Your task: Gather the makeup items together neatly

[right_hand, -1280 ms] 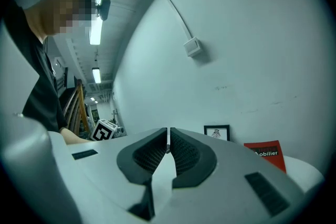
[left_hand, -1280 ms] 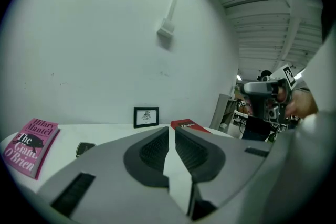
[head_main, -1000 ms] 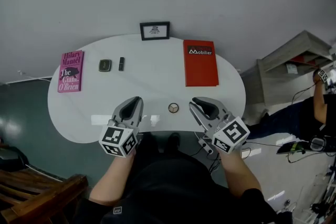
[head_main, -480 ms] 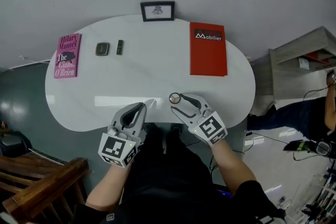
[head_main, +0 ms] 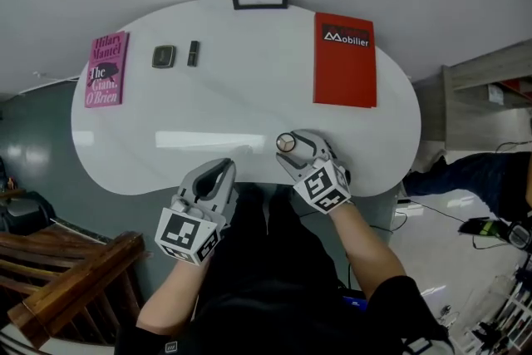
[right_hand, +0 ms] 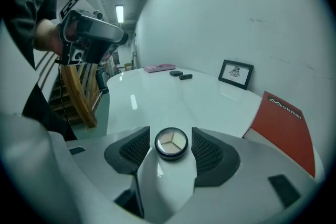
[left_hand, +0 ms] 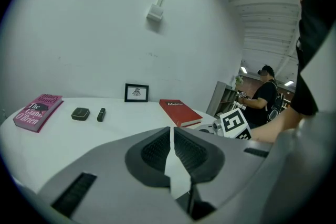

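Round compact (right_hand: pixel 171 142): near edge of bench (head_main: pixel 233 108), between my right gripper's (head_main: pixel 291 146) parted jaws, not yet clamped. Square compact (head_main: pixel 164 56) and lipstick (head_main: pixel 192 53): far left, well apart. My left gripper (head_main: pixel 218 173): closed, empty.

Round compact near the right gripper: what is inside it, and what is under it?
Through its clear top the round compact shows three pale wedge-shaped sections. It lies on the white table, between the right gripper's open jaws. The table spot beneath it is covered.
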The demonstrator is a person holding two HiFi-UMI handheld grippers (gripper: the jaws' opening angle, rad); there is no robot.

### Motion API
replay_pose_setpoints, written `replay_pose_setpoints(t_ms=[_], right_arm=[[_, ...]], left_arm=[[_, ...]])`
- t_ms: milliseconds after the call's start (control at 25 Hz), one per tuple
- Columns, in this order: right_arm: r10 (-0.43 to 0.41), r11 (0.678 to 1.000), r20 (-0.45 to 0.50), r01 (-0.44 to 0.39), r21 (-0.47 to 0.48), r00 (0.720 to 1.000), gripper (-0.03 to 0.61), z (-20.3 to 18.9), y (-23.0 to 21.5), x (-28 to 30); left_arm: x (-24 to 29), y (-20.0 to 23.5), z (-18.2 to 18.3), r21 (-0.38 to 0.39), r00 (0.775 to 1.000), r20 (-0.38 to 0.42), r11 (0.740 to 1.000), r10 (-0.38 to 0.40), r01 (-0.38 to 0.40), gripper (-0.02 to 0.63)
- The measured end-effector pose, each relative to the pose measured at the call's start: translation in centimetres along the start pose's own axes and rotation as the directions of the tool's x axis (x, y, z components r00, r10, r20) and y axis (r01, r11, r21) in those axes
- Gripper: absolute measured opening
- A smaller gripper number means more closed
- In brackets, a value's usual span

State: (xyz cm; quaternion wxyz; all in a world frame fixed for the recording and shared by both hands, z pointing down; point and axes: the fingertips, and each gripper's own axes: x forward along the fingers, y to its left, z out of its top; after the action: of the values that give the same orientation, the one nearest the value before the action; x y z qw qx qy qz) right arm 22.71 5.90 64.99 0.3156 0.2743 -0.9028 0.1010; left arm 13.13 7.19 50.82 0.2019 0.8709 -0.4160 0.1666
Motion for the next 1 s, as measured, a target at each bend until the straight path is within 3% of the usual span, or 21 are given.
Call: replay_pose_setpoints(t_ms=[280, 440, 600, 800, 1000], right_arm=[[-0.001, 1.000, -0.065, 0.002, 0.007, 0.998, 0.224, -1.7, 0.0, 1.6], [-0.029, 0.999, -0.077, 0.027, -0.021, 0.997, 0.223, -1.8, -0.4, 2.0], [-0.003, 1.000, -0.080, 0.002, -0.010, 0.997, 0.222, -1.9, -0.2, 1.6], [-0.014, 0.999, -0.009, 0.015, 0.045, 1.000, 0.223, 0.6, -1.6, -0.6], [-0.053, 0.997, 0.021, 0.052, 0.052, 0.998, 0.222, 4.2, -2.6, -2.8]], left_arm=[[-1.7, 0.5, -0.4, -0.023, 0.999, -0.028, 0.999, 0.044, -0.045, 0.031], [-2.2, 0.7, 0.5, -0.032, 0.998, -0.016, 0.997, 0.063, -0.064, 0.031], [-3.0, 0.4, 1.5, -0.083, 0.996, 0.015, 0.993, 0.086, -0.085, 0.031], [-5.0, 0.8, 3.4, -0.066, 0.990, 0.066, 0.990, 0.126, -0.122, 0.031], [-6.9, 4.4, 3.7, -0.082, 0.985, 0.076, 0.986, 0.153, -0.147, 0.031]])
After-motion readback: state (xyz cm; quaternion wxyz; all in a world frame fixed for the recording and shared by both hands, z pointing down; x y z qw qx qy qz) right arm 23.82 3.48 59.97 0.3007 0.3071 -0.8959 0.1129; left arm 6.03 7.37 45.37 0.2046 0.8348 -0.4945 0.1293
